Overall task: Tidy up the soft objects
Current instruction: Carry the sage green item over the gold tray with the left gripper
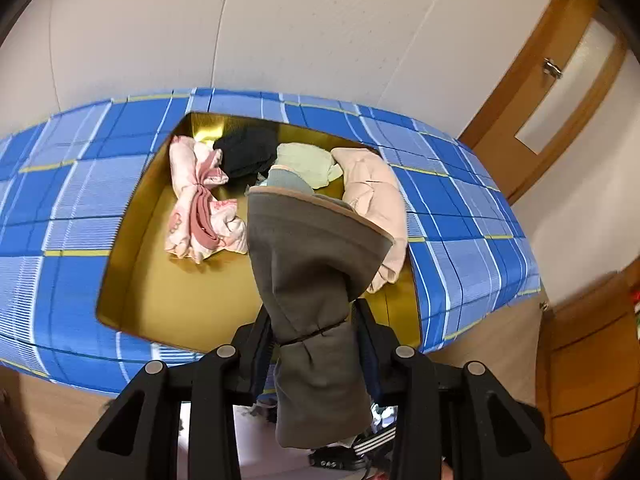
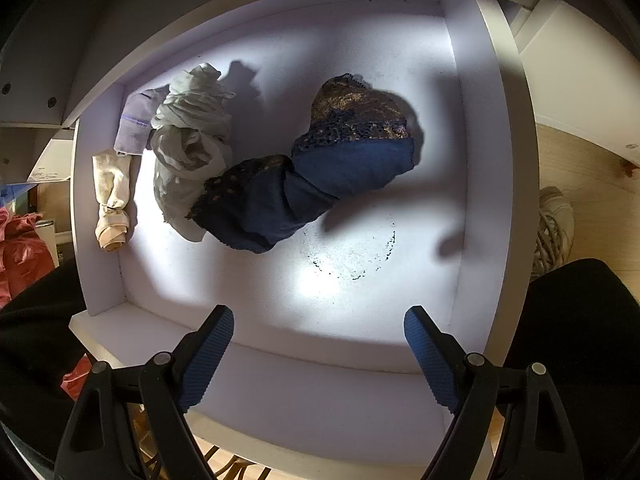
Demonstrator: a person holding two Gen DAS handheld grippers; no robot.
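The left wrist camera looks forward and steeply down along its gripper's fingers, from a little way off, at a gold box (image 1: 192, 300) on a blue checked bed (image 1: 72, 200); the right wrist camera faces almost straight down, close above a white drawer (image 2: 488, 184); the two views share no part of the scene

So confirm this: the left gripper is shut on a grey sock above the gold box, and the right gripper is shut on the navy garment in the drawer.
Half wrong. The right gripper is open and empty above the drawer; the navy garment lies untouched, per the right wrist view. The left gripper is indeed shut on the grey sock above the gold box.
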